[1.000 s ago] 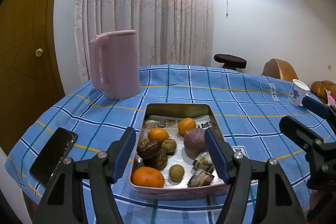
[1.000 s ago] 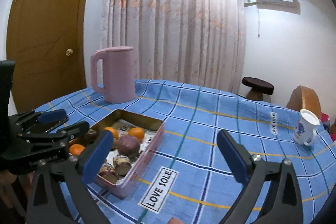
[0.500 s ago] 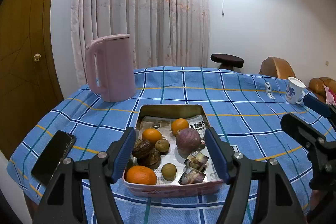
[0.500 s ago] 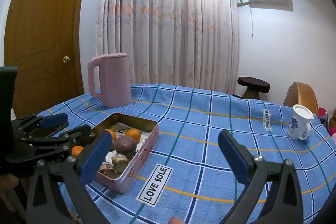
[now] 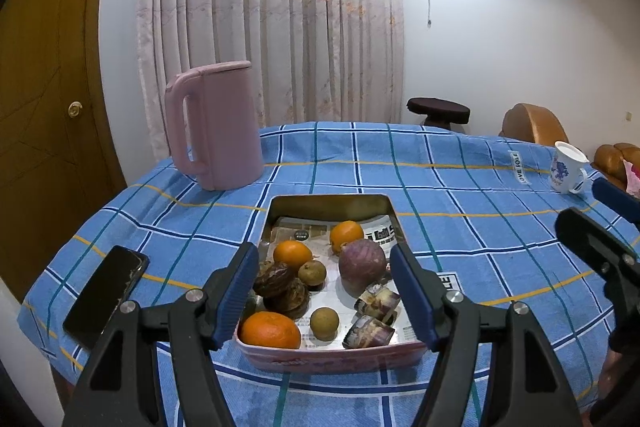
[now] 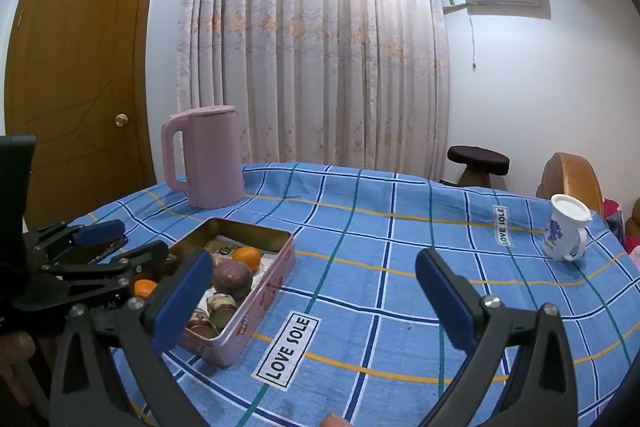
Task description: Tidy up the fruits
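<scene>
Left wrist view: pink metal tin [image 5: 332, 201] sits on the blue checked tablecloth [image 5: 460, 195], lined with printed paper. Inside: three oranges, nearest one [image 5: 270, 329] at front left; a purple-skinned fruit [image 5: 362, 263]; two small brown round fruits, one [image 5: 324, 323] near the front; dark wrapped items. Left gripper [image 5: 324, 297] hangs over the tin, fingers wide apart, holding nothing. Right gripper [image 6: 316, 301] likewise spread, empty, over bare cloth beside the tin.

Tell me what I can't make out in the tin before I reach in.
- Tin left edge, left wrist view: hidden behind the left gripper finger.
- Tin's near contents, right wrist view: covered by the right gripper finger and the left gripper's body.
- Dark brown lumps, left wrist view: too indistinct to identify.
- Lining paper's print: too small to read.
</scene>
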The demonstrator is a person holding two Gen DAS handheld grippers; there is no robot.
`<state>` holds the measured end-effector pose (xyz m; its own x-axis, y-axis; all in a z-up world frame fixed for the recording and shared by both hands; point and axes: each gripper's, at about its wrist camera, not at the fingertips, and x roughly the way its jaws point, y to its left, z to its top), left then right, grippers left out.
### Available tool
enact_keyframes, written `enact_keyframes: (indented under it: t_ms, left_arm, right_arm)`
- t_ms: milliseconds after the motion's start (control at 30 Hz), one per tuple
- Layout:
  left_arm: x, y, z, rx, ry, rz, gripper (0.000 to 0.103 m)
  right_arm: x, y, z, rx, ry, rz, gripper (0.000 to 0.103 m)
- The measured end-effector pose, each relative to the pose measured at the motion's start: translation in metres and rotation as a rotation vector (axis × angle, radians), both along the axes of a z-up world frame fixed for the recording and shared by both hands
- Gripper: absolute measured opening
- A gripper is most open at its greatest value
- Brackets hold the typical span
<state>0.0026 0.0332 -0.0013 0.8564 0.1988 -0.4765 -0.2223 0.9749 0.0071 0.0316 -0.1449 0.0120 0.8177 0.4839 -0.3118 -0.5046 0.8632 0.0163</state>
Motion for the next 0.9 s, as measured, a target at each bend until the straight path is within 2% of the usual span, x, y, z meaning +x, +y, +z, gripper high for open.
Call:
enact_keyframes:
  t_ms: [300, 367, 400, 900]
  left_arm:
    - [-0.0024, -0.002, 0.0031, 0.002, -0.004, 0.005, 0.07]
    - [-0.0032, -0.0021, 0.0043, 0.0, -0.008, 0.005, 0.078]
    - [-0.0033, -0.0024, 0.0046, 0.003, -0.009, 0.007, 0.086]
    - [-0.0054, -0.0067, 0.0072, 0.005, -0.022, 0.008, 0.086]
  right_arm:
    - [-0.0032, -0.0026, 0.0013, 0.004, -0.015, -0.006, 0.103]
    - [-0.0039, -0.0028, 0.0014, 0.002, -0.018, -0.006, 0.103]
    - [-0.0036, -0.0031, 0.0015, 0.002, -0.017, -0.007, 0.103]
    - [-0.0063, -0.0055, -0.0002, -0.003, -0.016, -0.001, 0.103]
